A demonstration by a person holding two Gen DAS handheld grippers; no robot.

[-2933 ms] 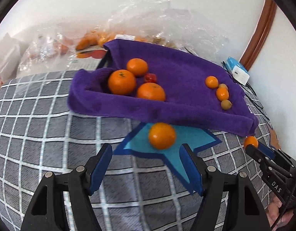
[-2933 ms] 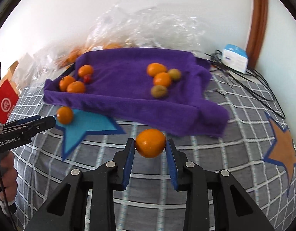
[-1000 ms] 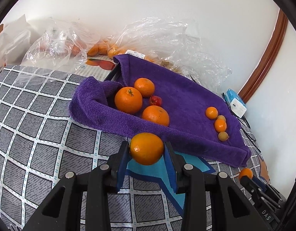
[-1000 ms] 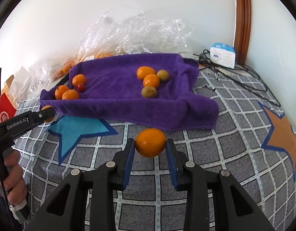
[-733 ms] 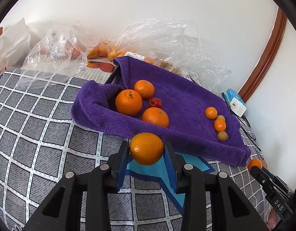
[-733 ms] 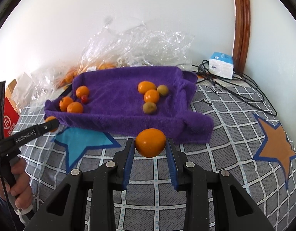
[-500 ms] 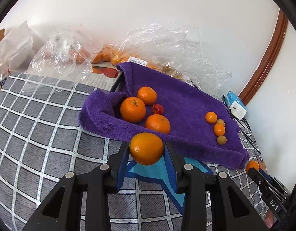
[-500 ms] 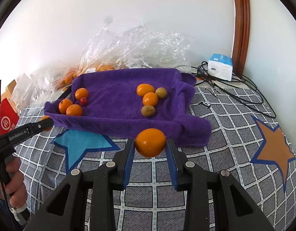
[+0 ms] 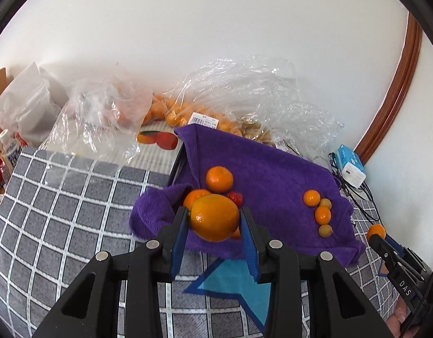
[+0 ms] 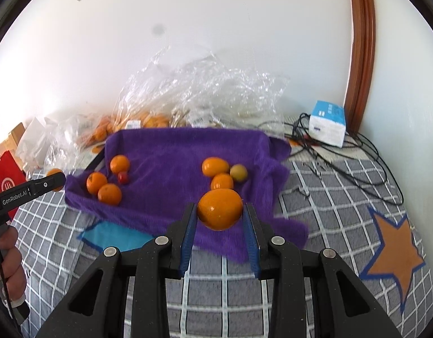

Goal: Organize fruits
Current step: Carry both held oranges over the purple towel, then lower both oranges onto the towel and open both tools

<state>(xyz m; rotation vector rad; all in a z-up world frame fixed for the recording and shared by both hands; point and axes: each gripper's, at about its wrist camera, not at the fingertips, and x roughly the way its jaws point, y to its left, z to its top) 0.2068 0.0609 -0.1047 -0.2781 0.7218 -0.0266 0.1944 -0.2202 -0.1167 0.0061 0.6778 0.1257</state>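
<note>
A purple towel [image 9: 272, 174] lies on the checked cover, also in the right wrist view [image 10: 174, 155]. On its left part lie oranges [image 9: 219, 179] and a small red fruit [image 9: 235, 197]; on its right part lie small orange and yellow-green fruits [image 9: 322, 215]. My left gripper [image 9: 214, 219] is shut on an orange [image 9: 214, 217], held above the towel's front left edge. My right gripper [image 10: 219, 211] is shut on another orange [image 10: 219, 209], held above the towel's front right part, near the small fruits [image 10: 222, 181].
Clear plastic bags [image 9: 244, 95] with more fruit lie behind the towel against the wall. A blue-white box [image 10: 327, 122] and cables [image 10: 343, 163] lie at the back right. A red bag [image 10: 5, 180] stands at the left. The cover [image 10: 329, 219] has blue and orange stars.
Both grippers, each still holding its orange, have moved forward toward the towel; each orange now overlaps the towel's front edge in its view.
</note>
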